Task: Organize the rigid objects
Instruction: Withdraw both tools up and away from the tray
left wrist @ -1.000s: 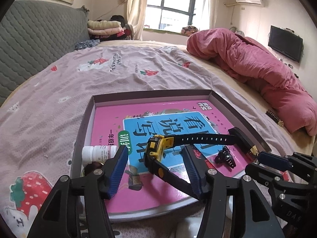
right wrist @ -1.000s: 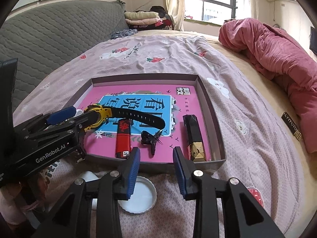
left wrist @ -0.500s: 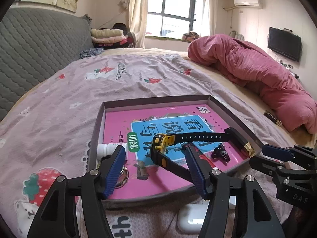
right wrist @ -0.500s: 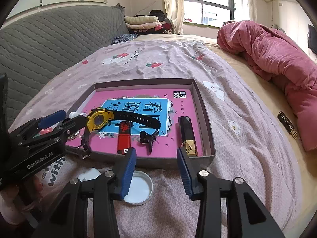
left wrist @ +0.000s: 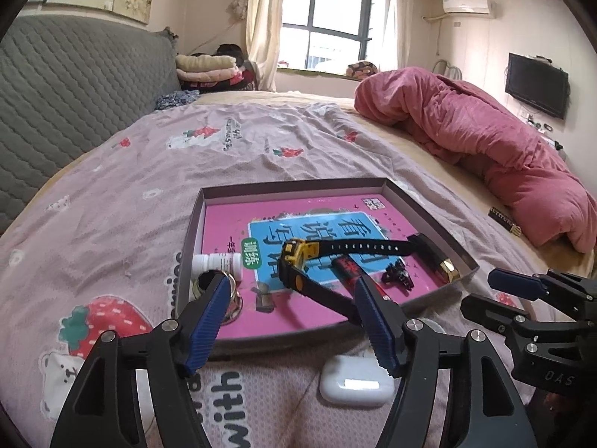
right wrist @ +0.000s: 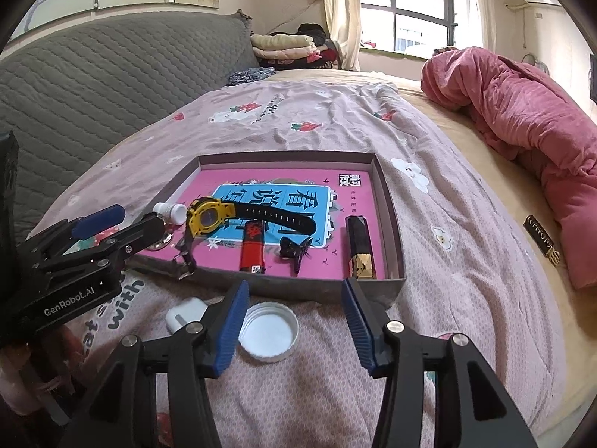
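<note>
A shallow grey box (left wrist: 429, 207) (right wrist: 391, 216) on the bed holds a pink book, a yellow-and-black watch (left wrist: 298, 254) (right wrist: 209, 216), a red lighter (right wrist: 252, 246), a black hair clip (right wrist: 294, 248), a black-and-gold case (right wrist: 358, 246), a white pill bottle (left wrist: 216, 261) and a round metal tin (left wrist: 209, 283). The watch lies across the book with one strap over the near rim. My left gripper (left wrist: 291, 321) is open, just short of the box's near edge. My right gripper (right wrist: 294, 324) is open, above a white cap (right wrist: 268, 330).
A white earbuds case (left wrist: 354, 380) (right wrist: 184, 313) lies on the sheet in front of the box. A pink duvet (left wrist: 485, 142) is heaped at the right. A small black-and-gold item (right wrist: 543, 240) lies by it. A grey headboard (right wrist: 93, 86) runs along the left.
Both grippers have drawn back from the box toward me and risen. The watch, earlier against my left gripper's right finger, now rests in the box.
</note>
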Motion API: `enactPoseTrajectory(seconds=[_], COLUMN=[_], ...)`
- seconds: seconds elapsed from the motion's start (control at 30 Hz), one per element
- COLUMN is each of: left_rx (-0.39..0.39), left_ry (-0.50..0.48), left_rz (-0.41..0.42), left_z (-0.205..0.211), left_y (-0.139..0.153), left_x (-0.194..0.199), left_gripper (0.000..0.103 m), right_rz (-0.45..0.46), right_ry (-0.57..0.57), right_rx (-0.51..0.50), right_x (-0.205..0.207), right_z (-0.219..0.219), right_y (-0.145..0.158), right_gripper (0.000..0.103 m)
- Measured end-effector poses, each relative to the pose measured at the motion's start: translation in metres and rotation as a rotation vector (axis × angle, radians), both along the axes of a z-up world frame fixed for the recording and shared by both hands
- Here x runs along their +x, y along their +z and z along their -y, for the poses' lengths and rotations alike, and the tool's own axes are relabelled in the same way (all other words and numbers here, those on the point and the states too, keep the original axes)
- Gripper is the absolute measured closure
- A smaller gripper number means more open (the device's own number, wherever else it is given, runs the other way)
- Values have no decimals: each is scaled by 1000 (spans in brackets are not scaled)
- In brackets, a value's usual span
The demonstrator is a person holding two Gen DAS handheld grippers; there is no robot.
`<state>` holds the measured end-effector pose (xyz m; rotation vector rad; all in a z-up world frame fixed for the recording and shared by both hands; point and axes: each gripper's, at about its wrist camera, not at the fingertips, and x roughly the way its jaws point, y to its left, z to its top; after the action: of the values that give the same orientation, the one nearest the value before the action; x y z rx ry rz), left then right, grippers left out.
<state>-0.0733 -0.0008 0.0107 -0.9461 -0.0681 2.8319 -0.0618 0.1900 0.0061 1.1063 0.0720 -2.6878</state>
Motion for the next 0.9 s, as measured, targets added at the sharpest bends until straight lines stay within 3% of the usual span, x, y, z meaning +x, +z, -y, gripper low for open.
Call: enactPoseTrajectory(seconds=[0.9], left_rx=[-41], left_ry=[-36], left_rz=[108], left_z=[-9], left_y=[-6], left_x=[42], left_gripper=[32], right_rz=[11], right_ry=[55], right_rx=[20], right_x=[33], right_z=[4], right_y=[2], right_gripper=[52])
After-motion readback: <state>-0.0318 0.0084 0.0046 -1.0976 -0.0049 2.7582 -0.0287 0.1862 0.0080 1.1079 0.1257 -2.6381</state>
